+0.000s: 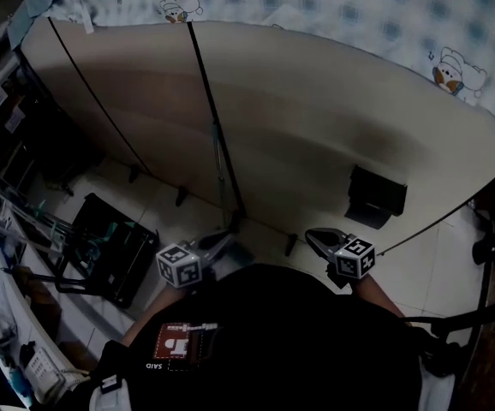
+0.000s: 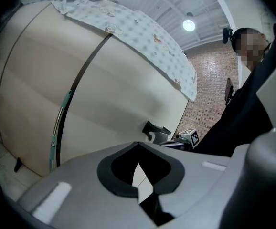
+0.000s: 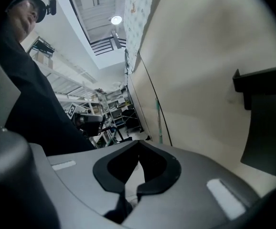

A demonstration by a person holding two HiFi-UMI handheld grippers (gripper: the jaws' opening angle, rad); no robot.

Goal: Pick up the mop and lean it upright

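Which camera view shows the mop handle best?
The left gripper view: the mop handle stands against the beige panel, bright and near, its green bands clear. The head view shows it dim and thin; the right gripper view shows it small and distant.

The panel (image 1: 316,127) is pale beige, crossed by thin dark seams. The cloth (image 1: 359,15) along its top edge is checked in pale blue and white, with small cartoon figures in white and orange. The mop (image 1: 219,139) has a dark handle with a teal band. The box (image 1: 374,195) on the panel is black. The floor (image 1: 110,182) is off-white tile. The left gripper (image 1: 222,242) and the right gripper (image 1: 316,238) are grey, with black-and-white marker cubes.
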